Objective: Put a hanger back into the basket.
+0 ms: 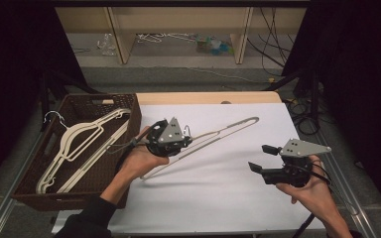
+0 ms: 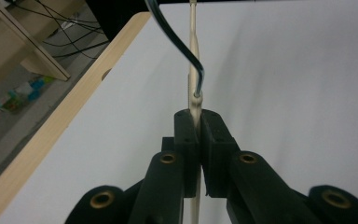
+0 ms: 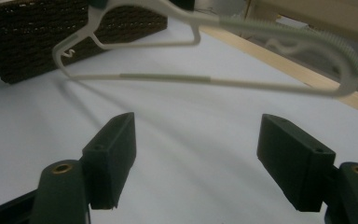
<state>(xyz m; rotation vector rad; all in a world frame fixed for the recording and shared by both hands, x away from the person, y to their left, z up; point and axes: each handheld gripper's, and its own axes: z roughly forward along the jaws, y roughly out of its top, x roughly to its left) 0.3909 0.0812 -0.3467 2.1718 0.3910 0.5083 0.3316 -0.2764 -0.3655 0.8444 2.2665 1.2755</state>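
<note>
A cream plastic hanger (image 1: pixel 228 128) with a metal hook hangs tilted above the white table sheet (image 1: pixel 218 193); its far end points to the back right. My left gripper (image 1: pixel 184 135) is shut on it. In the left gripper view the jaws (image 2: pixel 198 119) pinch the thin hanger (image 2: pixel 193 46) just below the base of the dark hook (image 2: pixel 186 51). My right gripper (image 1: pixel 263 158) is held at the right of the table, open, with nothing between its jaws. In the right gripper view the hanger (image 3: pixel 168 78) floats ahead of the open gripper (image 3: pixel 198 149), apart from it.
A brown woven basket (image 1: pixel 99 97) stands at the table's left and holds several cream hangers (image 1: pixel 79 144); it also appears in the right gripper view (image 3: pixel 28 37). The table's wooden edge (image 1: pixel 208 97) runs along the back. Shelving and cables lie beyond it.
</note>
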